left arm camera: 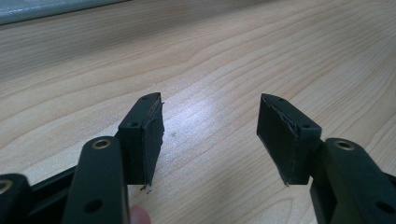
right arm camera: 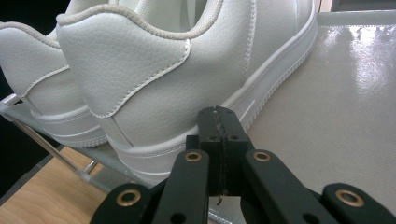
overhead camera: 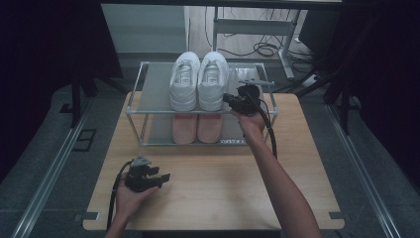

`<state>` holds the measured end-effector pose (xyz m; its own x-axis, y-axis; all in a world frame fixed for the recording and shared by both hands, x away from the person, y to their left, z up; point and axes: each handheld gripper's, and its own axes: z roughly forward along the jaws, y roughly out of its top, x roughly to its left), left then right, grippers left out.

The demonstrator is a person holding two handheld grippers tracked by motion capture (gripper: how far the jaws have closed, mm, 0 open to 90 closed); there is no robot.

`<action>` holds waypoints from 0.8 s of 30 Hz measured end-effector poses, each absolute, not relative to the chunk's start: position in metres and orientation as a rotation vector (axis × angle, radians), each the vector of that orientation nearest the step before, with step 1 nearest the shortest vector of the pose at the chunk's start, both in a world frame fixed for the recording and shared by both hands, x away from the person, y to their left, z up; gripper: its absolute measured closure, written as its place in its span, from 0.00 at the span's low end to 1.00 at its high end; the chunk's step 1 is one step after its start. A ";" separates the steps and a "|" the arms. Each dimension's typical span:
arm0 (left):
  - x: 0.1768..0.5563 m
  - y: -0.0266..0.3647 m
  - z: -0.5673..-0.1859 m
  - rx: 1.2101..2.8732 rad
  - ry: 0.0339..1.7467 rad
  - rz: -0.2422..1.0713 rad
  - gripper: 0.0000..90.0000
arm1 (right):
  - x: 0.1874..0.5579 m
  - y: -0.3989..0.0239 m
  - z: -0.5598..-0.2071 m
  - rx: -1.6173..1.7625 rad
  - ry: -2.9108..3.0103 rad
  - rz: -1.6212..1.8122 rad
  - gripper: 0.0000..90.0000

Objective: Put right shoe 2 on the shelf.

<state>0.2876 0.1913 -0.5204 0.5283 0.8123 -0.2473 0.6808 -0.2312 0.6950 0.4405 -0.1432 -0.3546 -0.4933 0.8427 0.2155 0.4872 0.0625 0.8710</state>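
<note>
Right gripper view shows the right gripper point(right arm camera: 219, 135), fingers pressed together on nothing, at the heel of the right white shoe point(right arm camera: 187, 70) on the rack's top shelf point(right arm camera: 345, 102). Push gently, squarely. Left gripper point(left arm camera: 210, 135) rests wide apart over the surface point(left arm camera: 233, 56).

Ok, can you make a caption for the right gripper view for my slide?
Right gripper, jaws shut, touching the sole of a white sneaker on the rack's top shelf.

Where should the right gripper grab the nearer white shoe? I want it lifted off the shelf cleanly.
Take the right white shoe by its heel collar, coming from the table side: the heel faces the right gripper, whose jaws, now shut, must open first.
</note>
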 end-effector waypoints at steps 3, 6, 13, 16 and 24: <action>0.288 0.191 -0.521 1.984 1.204 0.211 0.46 | 0.440 -0.142 -0.355 1.334 1.993 1.412 1.00; 0.288 0.191 -0.520 1.985 1.205 0.212 0.46 | 0.439 -0.140 -0.355 1.327 1.994 1.409 1.00; 0.288 0.190 -0.521 1.990 1.205 0.209 0.46 | 0.438 -0.140 -0.356 1.327 1.983 1.414 1.00; 0.288 0.190 -0.521 1.986 1.210 0.207 0.46 | 0.438 -0.141 -0.358 1.336 1.978 1.432 1.00; 0.288 0.189 -0.521 1.994 1.203 0.214 0.46 | 0.436 -0.139 -0.358 1.332 1.967 1.423 1.00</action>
<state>0.2882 0.1894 -0.5210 0.5372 0.8091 -0.2384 0.6777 -0.2457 0.6931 0.4363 -0.1390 -0.3578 -0.4843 0.8469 0.2193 0.4730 0.0426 0.8800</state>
